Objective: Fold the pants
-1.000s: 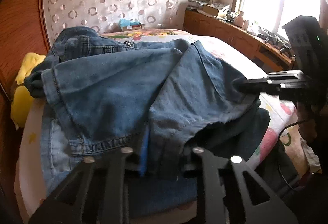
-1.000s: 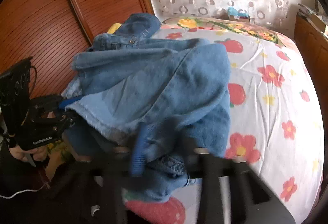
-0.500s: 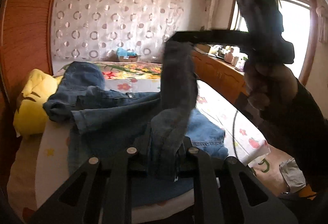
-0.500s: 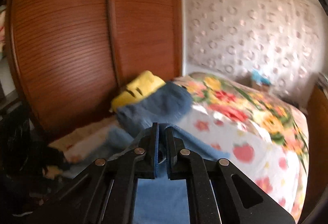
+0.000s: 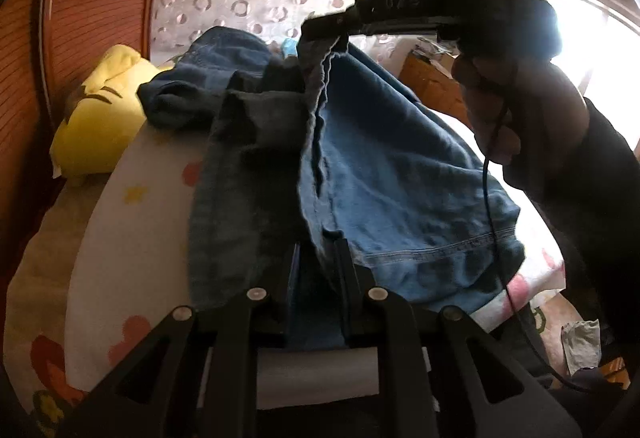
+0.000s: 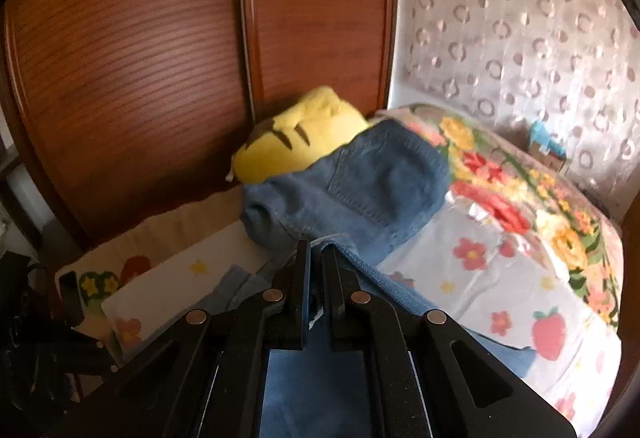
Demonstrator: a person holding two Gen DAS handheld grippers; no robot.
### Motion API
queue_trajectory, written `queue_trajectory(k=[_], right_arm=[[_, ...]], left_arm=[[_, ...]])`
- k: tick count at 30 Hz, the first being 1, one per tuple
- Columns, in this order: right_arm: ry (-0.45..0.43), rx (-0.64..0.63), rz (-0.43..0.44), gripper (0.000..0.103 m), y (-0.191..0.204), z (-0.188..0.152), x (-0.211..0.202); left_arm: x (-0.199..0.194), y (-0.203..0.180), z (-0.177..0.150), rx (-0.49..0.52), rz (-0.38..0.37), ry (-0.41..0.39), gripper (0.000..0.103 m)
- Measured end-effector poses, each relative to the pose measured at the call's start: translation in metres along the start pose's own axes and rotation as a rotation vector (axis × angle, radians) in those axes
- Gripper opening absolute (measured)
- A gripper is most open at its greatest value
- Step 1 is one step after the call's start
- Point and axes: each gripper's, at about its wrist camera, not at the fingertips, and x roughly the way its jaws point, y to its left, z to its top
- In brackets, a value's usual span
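Blue denim pants (image 5: 384, 173) lie partly on the floral bed, their waist and back pocket (image 6: 372, 181) resting near the yellow pillow. My left gripper (image 5: 318, 250) is shut on a hem edge of the pants at the bed's near side. My right gripper (image 6: 314, 258) is shut on another edge of the same fabric; in the left wrist view it (image 5: 324, 27) holds that edge high above the bed, so the denim hangs stretched between the two grippers.
A yellow plush pillow (image 6: 296, 133) sits against the wooden wardrobe doors (image 6: 160, 37). A patterned curtain (image 6: 520, 17) hangs behind the bed (image 6: 500, 278). A wooden sideboard (image 5: 432, 81) stands under the bright window at the right.
Both grippers have lifted the pants' edges off the pile. The right gripper rose high above the bed and the fabric now hangs stretched between them.
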Motion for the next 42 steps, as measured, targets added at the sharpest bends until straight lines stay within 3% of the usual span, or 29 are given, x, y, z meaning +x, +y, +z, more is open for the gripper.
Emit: queue_trajectory(k=[2, 3, 5, 6, 7, 12, 17, 25, 29, 33, 42], right_arm=[[0.026, 0.007, -0.015, 0.003, -0.002, -0.002, 0.007], [0.035, 0.013, -0.012, 0.008, -0.004, -0.002, 0.008], [0.031, 0.023, -0.014, 0.032, -0.008, -0.003, 0.003], [0.018, 0.026, -0.024, 0.055, -0.011, -0.004, -0.003], [0.002, 0.033, -0.037, 0.062, -0.015, -0.005, -0.012], [-0.008, 0.072, -0.083, 0.062, -0.044, -0.024, -0.056], [-0.01, 0.109, -0.151, 0.062, -0.073, -0.065, -0.103], [-0.013, 0.175, -0.236, 0.062, -0.102, -0.113, -0.163], [0.021, 0.223, -0.24, 0.062, -0.109, -0.145, -0.161], [0.074, 0.287, -0.204, 0.062, -0.115, -0.178, -0.133], [0.121, 0.36, -0.124, 0.062, -0.118, -0.202, -0.092]], left_arm=[[-0.001, 0.004, 0.001, -0.009, 0.002, -0.005, 0.015], [-0.002, 0.005, 0.001, -0.009, 0.002, -0.007, 0.017], [-0.004, 0.004, 0.003, -0.001, 0.012, -0.014, 0.019], [-0.005, 0.004, 0.006, 0.003, 0.014, -0.016, 0.02], [-0.006, 0.004, 0.007, 0.006, 0.016, -0.018, 0.021], [-0.01, -0.001, 0.015, 0.029, 0.032, -0.03, 0.033], [-0.01, -0.013, 0.023, 0.066, 0.036, -0.038, 0.042], [0.002, -0.033, 0.03, 0.096, 0.047, -0.024, 0.043], [0.015, -0.035, 0.021, 0.101, 0.071, 0.017, 0.043], [0.028, -0.028, 0.012, 0.099, 0.104, 0.061, 0.043], [0.032, -0.02, 0.008, 0.103, 0.092, 0.07, 0.043]])
